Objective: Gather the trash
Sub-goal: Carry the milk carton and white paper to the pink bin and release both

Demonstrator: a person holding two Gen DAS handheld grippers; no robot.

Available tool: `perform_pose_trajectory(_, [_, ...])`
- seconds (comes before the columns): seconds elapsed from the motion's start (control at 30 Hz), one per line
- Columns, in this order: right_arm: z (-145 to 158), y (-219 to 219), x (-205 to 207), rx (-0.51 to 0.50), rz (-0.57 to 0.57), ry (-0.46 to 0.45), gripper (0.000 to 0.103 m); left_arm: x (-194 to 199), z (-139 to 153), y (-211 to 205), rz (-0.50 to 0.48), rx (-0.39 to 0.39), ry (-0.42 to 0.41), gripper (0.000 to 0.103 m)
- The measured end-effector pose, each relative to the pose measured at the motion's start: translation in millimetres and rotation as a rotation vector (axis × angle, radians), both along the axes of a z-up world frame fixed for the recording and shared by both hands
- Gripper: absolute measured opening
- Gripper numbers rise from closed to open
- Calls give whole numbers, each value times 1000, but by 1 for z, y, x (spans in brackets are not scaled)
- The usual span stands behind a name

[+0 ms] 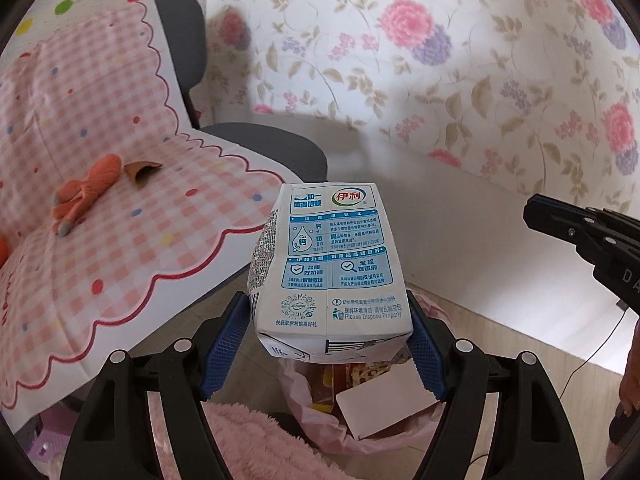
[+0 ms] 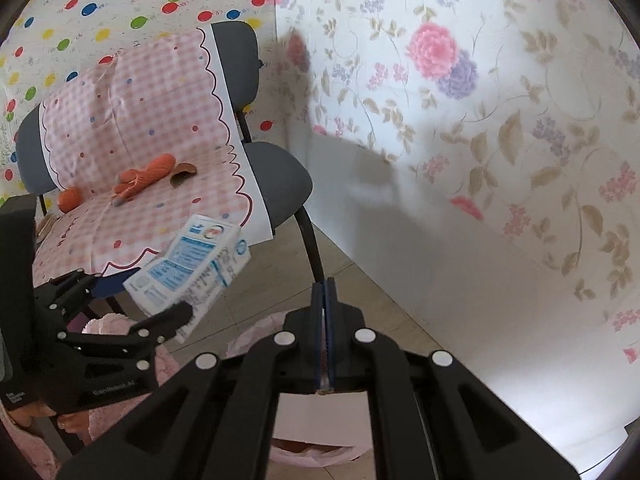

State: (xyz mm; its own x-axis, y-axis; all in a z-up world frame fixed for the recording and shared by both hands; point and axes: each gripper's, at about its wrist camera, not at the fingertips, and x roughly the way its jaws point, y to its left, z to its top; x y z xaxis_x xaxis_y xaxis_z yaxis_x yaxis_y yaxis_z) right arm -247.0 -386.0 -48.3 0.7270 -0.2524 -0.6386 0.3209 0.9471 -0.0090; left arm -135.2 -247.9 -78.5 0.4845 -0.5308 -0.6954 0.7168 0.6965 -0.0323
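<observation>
Left wrist view: my left gripper (image 1: 330,332) clamps the milk carton (image 1: 328,268) above the bin (image 1: 384,440), right gripper (image 2: 325,292) closed empty; release follows.

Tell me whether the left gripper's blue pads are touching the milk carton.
Touching. The left wrist view shows both blue pads of the left gripper pressed flat against opposite sides of the milk carton, with no gap, holding it above the pink-lined trash bin.

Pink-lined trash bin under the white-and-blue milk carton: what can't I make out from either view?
- Pink-lined trash bin rim: left wrist view, hidden by white-and-blue milk carton and left gripper.
- Bin contents: right wrist view, blocked by shut right gripper.
- Carton's front face: turned away.
</observation>
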Motion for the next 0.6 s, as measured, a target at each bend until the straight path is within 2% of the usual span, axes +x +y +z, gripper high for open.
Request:
perform_pose_trajectory(0.17, [-7,-12,5,72,7,-1,2,5,-11,-15,-30,17,23,75])
perform_pose_trajectory(0.23, [-11,-14,6,83,3,4,2,4,-14,-22,-50,22,22,78])
perform_pose_trajectory(0.3, [-14,-15,7,92,-1,9,2,4,-15,-27,-52,32,3,89])
perform_pose_trajectory(0.37, [-16,-16,8,103,-2,15,3,4,-13,-27,-55,32,-13,89])
perform_pose_trajectory(0.4, [-17,-16,8,105,-4,16,4,5,-13,-26,-51,38,-16,89])
perform_pose_trajectory(0.47, [-18,-15,8,108,-4,18,15,8,-11,-20,-33,47,-21,89])
perform_pose_trajectory(0.53, [-18,-14,9,109,1,17,21,14,-7,-6,-3,45,-28,89])
perform_pose_trajectory(0.6, [-18,-11,11,112,10,17,22,20,-5,11,42,54,-33,90])
